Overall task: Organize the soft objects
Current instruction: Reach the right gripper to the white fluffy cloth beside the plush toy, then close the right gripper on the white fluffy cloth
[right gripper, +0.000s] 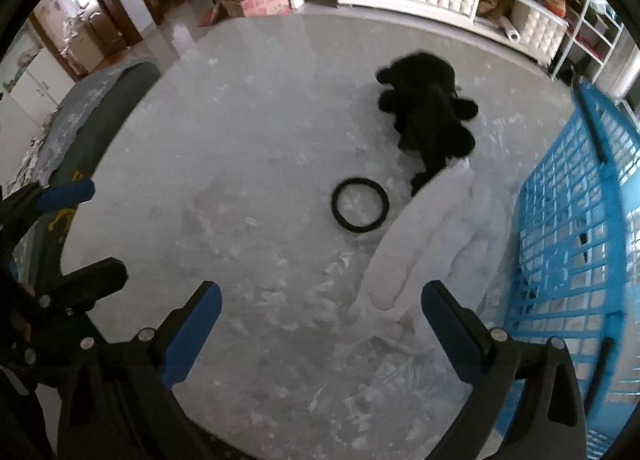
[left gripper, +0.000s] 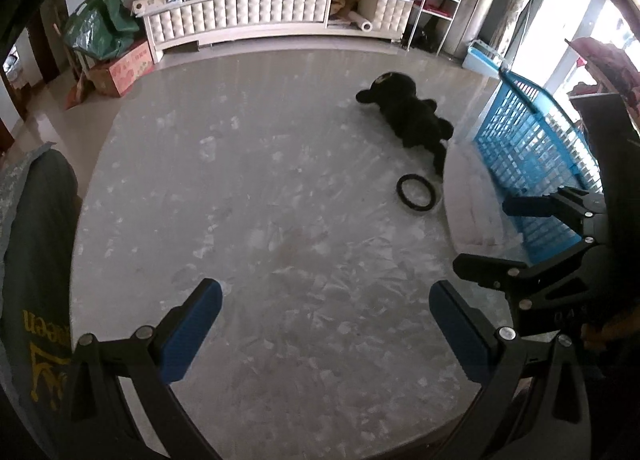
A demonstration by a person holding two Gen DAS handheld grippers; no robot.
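Jaws of left gripper (left gripper: 325,330) and right gripper (right gripper: 321,334) are spread wide and empty above the table (left gripper: 248,220), with white cloth (right gripper: 424,236), black ring (right gripper: 359,205) and black plush toy (right gripper: 430,116) ranged beside the blue basket (right gripper: 568,220) at its right edge.

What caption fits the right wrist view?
Open right claw above marble table: black plush, ring, white cloth.

Black plush toy (right gripper: 428,116): blurred; face not discernible; lower end hidden under the white cloth (right gripper: 424,236).
Blue basket (right gripper: 580,244): cut off by frame edge, right of the right gripper (right gripper: 320,324); contents not discernible.
Right gripper in left view: upper finger (left gripper: 532,204) partly overlaps basket.
Green cushion (left gripper: 36,260): left of left gripper (left gripper: 325,314); lettering partly cut off.
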